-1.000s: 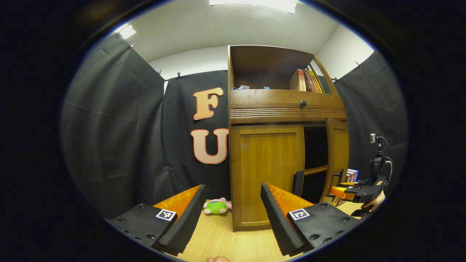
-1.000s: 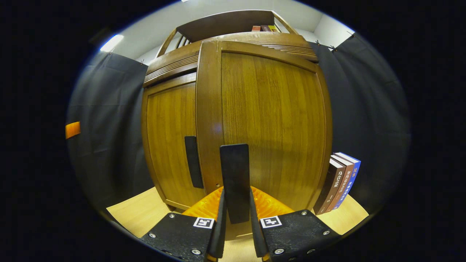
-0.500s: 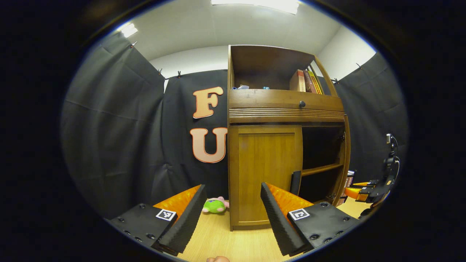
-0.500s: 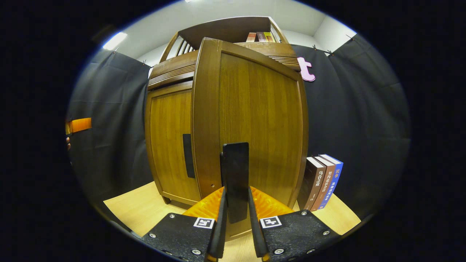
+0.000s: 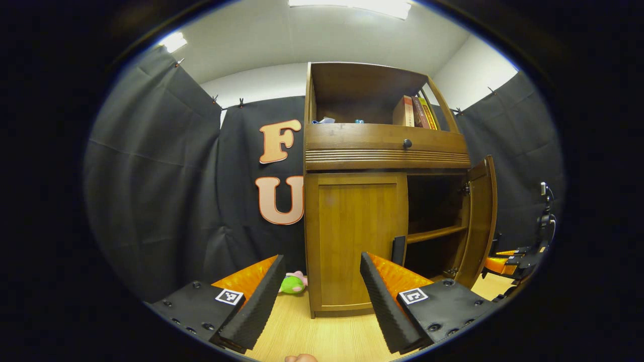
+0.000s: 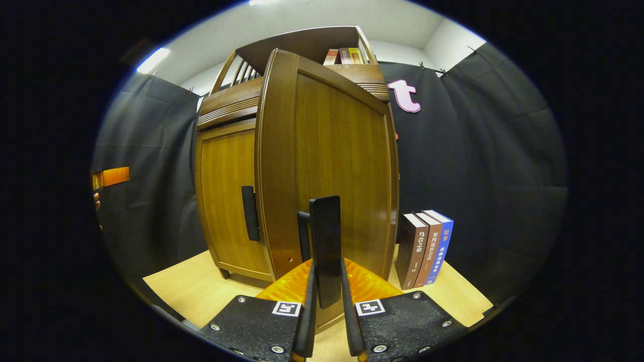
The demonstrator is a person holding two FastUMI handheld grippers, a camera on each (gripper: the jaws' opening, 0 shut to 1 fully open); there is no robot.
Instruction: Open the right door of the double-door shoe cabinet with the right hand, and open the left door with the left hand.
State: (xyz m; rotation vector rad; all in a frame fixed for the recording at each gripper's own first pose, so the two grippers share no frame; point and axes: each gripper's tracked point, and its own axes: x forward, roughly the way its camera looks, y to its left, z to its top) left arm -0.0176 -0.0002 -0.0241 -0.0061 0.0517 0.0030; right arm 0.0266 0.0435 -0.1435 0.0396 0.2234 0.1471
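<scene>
Right tongs [image 6: 326,322], bottom centre of right gripper view, clamp the black handle [image 6: 326,249] of the right door [image 6: 332,166], swung wide. Left tongs [image 5: 319,296] gape, holding nothing; left door [image 5: 354,236] shut at frame centre. Cabinet interior [image 5: 435,211] dark, contents indistinct.

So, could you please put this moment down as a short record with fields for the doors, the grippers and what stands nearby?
right door: swung open, shelf visible inside
right door handle: black bar, clamped by the right gripper
left door: shut, its black handle untouched
left gripper: open, in front of the cabinet, holding nothing
beside cabinet: three books standing upright on the floor
floor by the wall: green and pink plush toy
task so far: right door done, left door not yet opened
</scene>
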